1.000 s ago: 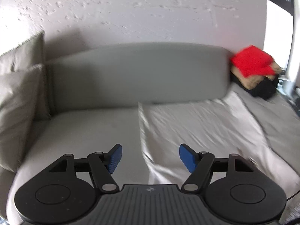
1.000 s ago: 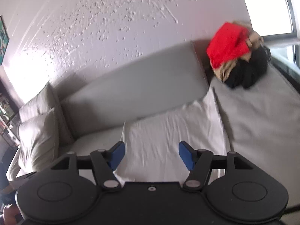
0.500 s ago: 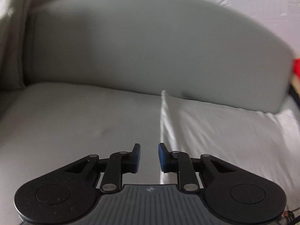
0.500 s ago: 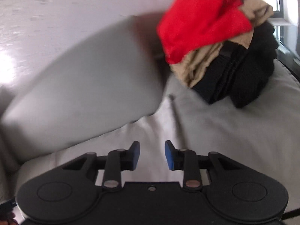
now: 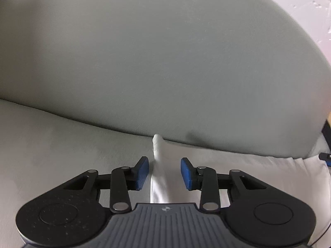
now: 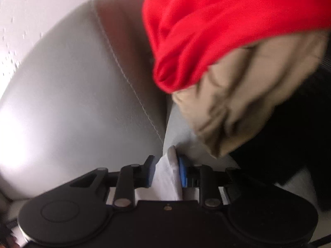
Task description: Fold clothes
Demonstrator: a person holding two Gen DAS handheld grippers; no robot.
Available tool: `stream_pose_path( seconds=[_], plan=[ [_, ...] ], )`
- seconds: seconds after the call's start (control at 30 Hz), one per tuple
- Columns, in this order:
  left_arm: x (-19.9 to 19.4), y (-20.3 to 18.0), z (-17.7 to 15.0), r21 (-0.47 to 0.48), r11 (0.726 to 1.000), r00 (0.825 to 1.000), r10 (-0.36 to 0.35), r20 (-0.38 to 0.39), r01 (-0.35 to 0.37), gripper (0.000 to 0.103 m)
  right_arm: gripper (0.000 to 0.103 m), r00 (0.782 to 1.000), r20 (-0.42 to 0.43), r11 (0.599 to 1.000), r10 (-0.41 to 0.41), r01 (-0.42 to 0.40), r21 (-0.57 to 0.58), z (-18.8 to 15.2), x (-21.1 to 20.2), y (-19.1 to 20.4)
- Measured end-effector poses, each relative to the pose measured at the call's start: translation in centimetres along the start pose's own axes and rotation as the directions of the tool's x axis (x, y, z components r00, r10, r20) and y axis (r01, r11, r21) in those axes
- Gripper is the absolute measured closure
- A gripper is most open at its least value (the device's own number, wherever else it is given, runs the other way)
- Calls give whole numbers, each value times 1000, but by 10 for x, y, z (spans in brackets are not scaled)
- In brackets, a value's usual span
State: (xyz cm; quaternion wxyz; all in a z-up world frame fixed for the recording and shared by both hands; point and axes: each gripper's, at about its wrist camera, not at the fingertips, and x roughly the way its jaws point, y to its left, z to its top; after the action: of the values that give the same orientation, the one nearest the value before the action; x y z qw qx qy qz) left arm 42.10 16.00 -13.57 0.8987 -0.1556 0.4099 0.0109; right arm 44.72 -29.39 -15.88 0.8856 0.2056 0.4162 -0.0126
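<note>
A: Where is the cloth [image 5: 238, 171] now?

B: It is a white cloth and it lies flat on the sofa seat [image 5: 62, 144]. Its far edge is against the backrest [image 5: 165, 62]. In the left wrist view one corner [image 5: 157, 144] points up at the crease between the seat and the backrest.

A: And the left gripper [image 5: 164, 172]?

B: It is over that corner. Its jaws are opening, and the edge of the cloth runs between the two blue pads [image 5: 142, 170]. The pads do not touch the cloth; I see a gap on each side.

A: The right gripper [image 6: 166, 171]?

B: Its jaws are closing on the other corner [image 6: 170, 165]. A fold of white cloth stands between them and lies against the right pad. On the left pad I still see a small gap, so the cloth is not yet clamped, I think. The picture is a little blurred there.

A: What is behind it?

B: A pile of clothes, just beside the right gripper. A red piece [image 6: 217, 31] is on top, a beige piece [image 6: 248, 95] is under it, and a black piece [image 6: 300, 124] is at the right. The end of the backrest is at the left of this pile. The wall [image 6: 41, 10] above is white with a rough surface.
</note>
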Motion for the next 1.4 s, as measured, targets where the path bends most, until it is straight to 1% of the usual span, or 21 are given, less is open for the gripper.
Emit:
stream_pose_path(
  seconds=[0.17, 0.27, 0.3, 0.33, 0.37, 0.43, 0.5, 0.6, 0.7, 0.77, 0.83, 0.9, 0.97, 1.03, 1.1, 1.13, 1.2, 1.23, 1.3, 1.37, 1.4],
  plan=[
    [7, 3, 5, -41, 999, 1000, -17, -10, 17, 72, 80, 1000, 6, 1000, -2, 2, -26, -8, -2, 1],
    [9, 0, 8, -35, 999, 1000, -6, -20, 5, 78, 80, 1000, 8, 1000, 9, -9, -12, -11, -3, -3],
    [9, -2, 9, -33, 999, 1000, 9, -20, -10, 86, 84, 1000, 13, 1000, 5, -4, -20, -13, -4, -3],
    [8, -3, 9, -31, 999, 999, 26, -20, -26, 96, 85, 1000, 19, 999, -4, 5, -33, -16, -4, -2],
    [8, -5, 9, -30, 999, 999, 42, -19, -43, 99, 98, 1000, 25, 999, -13, 14, -47, -18, -5, -1],
    [-3, -7, 6, -14, 998, 998, 60, 21, -60, 100, 99, 999, 46, 997, -21, 24, -73, -24, -7, 1],
    [-17, -15, 3, 27, 997, 995, 72, 72, -74, 100, 99, 996, 94, 994, -8, 18, -104, -33, -17, 5],
    [-50, -29, -5, 84, 993, 986, 63, 156, -77, 100, 99, 986, 166, 992, 19, 2, -126, -48, -45, 9],
    [-97, -42, -16, 126, 990, 977, 32, 213, -60, 100, 99, 974, 220, 994, 50, -28, -103, -61, -84, 7],
    [-132, -47, -26, 129, 991, 970, 10, 242, -42, 100, 99, 967, 246, 996, 70, -53, -76, -69, -112, 2],
    [-166, -47, -37, 105, 994, 964, -13, 264, -16, 100, 99, 960, 263, 995, 96, -90, -37, -79, -146, -8],
    [-204, -43, -51, 58, 998, 959, -32, 282, 16, 100, 99, 955, 276, 993, 110, -114, -2, -93, -181, -19],
    [-239, -36, -69, 6, 999, 954, -54, 296, 54, 100, 99, 952, 280, 991, 123, -135, 25, -105, -211, -30],
    [-270, -27, -93, -30, 997, 950, -59, 306, 71, 100, 99, 952, 270, 984, 146, -169, 62, -127, -242, -47],
    [-292, -16, -125, -74, 996, 959, -31, 281, 53, 100, 99, 956, 247, 979, 156, -182, 88, -120, -245, -49],
    [-299, -8, -142, -87, 996, 967, -10, 255, 33, 100, 99, 962, 227, 978, 154, -181, 104, -128, -251, -54],
    [-312, 2, -178, -90, 996, 979, 45, 198, -27, 100, 99, 973, 180, 975, 146, -173, 142, -162, -270, -71],
    [-312, 5, -187, -70, 995, 982, 77, 174, -65, 100, 99, 979, 153, 974, 134, -158, 160, -179, -277, -77],
    [-315, -1, -218, 8, 987, 977, 159, 139, -162, 100, 99, 990, 94, 974, 102, -119, 194, -213, -287, -88],
    [-317, -14, -247, 124, 963, 967, 223, 122, -237, 99, 99, 996, 57, 976, 62, -72, 205, -235, -289, -95],
    [-318, -20, -259, 179, 946, 960, 251, 124, -270, 99, 99, 997, 54, 978, 48, -58, 201, -241, -291, -95]
  ],
)
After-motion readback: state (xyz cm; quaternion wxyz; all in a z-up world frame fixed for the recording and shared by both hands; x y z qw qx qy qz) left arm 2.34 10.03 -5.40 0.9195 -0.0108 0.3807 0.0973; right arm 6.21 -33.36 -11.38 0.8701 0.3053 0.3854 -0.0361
